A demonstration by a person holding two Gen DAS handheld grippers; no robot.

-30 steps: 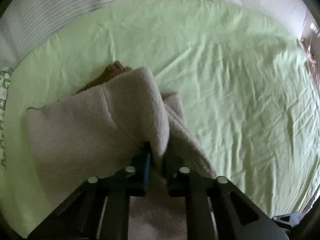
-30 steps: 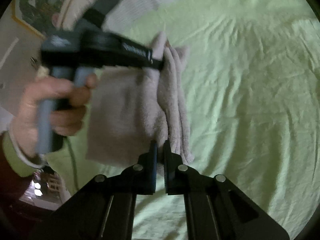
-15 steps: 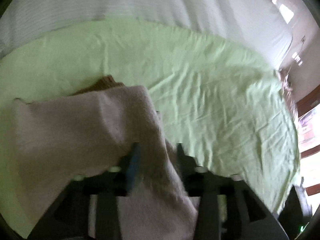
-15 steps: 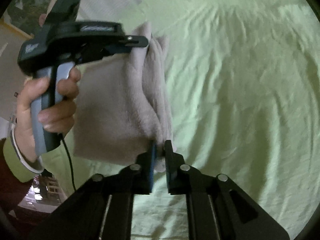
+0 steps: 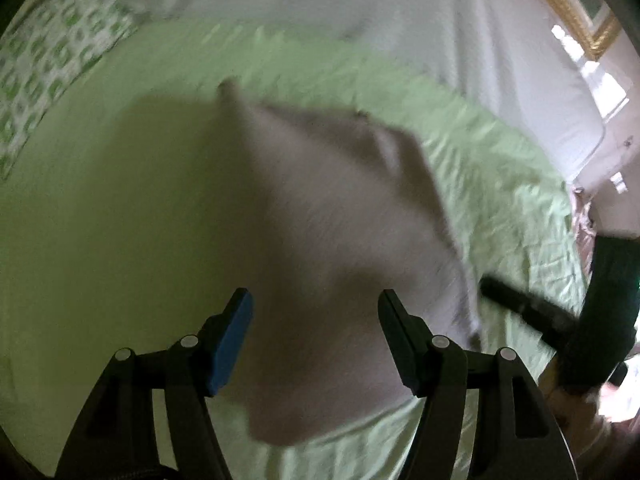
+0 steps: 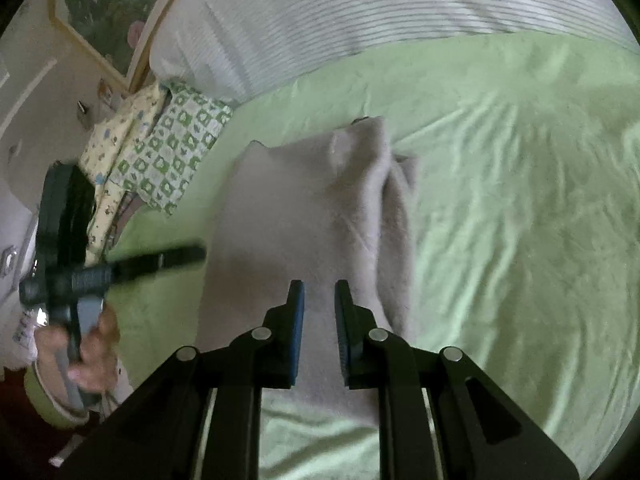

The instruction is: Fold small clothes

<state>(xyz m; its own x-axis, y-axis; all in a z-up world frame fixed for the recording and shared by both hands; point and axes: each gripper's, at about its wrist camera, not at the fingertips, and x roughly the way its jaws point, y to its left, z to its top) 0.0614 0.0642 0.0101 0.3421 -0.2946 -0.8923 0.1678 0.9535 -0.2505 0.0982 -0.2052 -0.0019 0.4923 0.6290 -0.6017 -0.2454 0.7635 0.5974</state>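
Observation:
A folded beige fleece garment [image 6: 316, 216] lies flat on the light green bedsheet [image 6: 520, 208]. It also shows, motion-blurred, in the left wrist view [image 5: 340, 248]. My left gripper [image 5: 314, 312] is wide open and empty above the garment's near edge; it also appears at the left of the right wrist view [image 6: 160, 260]. My right gripper [image 6: 319, 296] hovers over the garment's near part with its jaws slightly apart and nothing between them; it shows at the right edge of the left wrist view [image 5: 520, 304].
A white striped duvet [image 6: 340, 20] lies beyond the sheet. Folded patterned clothes in green-and-white [image 6: 172, 148] and yellow [image 6: 116, 136] sit at the bed's left edge. A framed picture [image 6: 104, 4] hangs on the wall.
Both grippers let go of the beige garment, which dropped flat on the sheet. My left gripper opened wide and swung left; my right gripper opened a little.

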